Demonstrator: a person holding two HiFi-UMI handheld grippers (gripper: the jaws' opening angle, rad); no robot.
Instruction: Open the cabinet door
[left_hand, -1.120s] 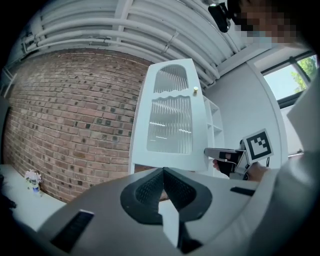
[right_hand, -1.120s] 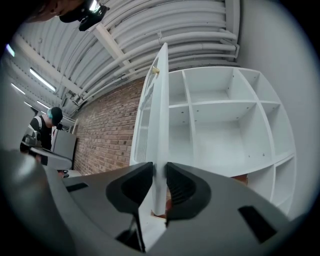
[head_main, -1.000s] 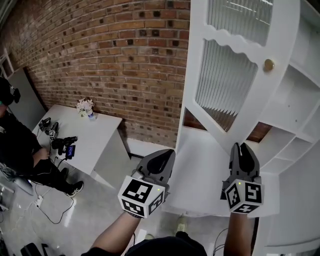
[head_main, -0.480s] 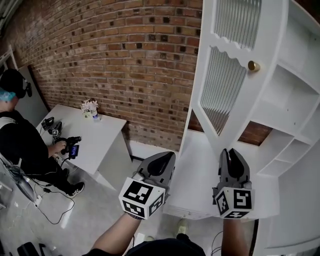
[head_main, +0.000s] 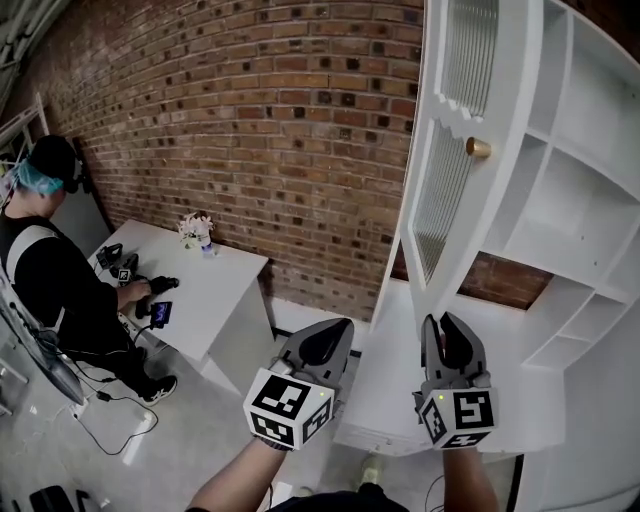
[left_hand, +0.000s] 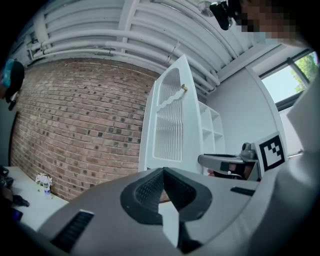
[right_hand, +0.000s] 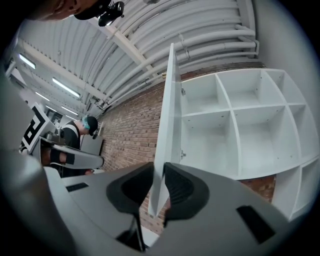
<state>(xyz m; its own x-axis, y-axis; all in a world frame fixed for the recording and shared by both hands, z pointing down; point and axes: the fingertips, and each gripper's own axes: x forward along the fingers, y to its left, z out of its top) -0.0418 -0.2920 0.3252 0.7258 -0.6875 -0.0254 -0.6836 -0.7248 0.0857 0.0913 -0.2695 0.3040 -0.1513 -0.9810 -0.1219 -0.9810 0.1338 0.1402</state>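
R gripper (head_main: 443, 326) is clamped on the white cabinet door (head_main: 440, 250) at its bottom corner, knob side; in the right gripper view the door's thin edge (right_hand: 167, 125) sits between the pads w/ both pressing on it. The door stands swung well out from the cabinet (head_main: 590, 120), edge-on to the R gripper, brass knob (head_main: 478, 148) up high. L gripper (head_main: 328, 338) hangs just beside it, left of the door, jaws fully together, nothing in them. A brick wall (head_main: 280, 130) is behind. Far left, a person (head_main: 60, 270) sits at a white worktop (head_main: 215, 290).
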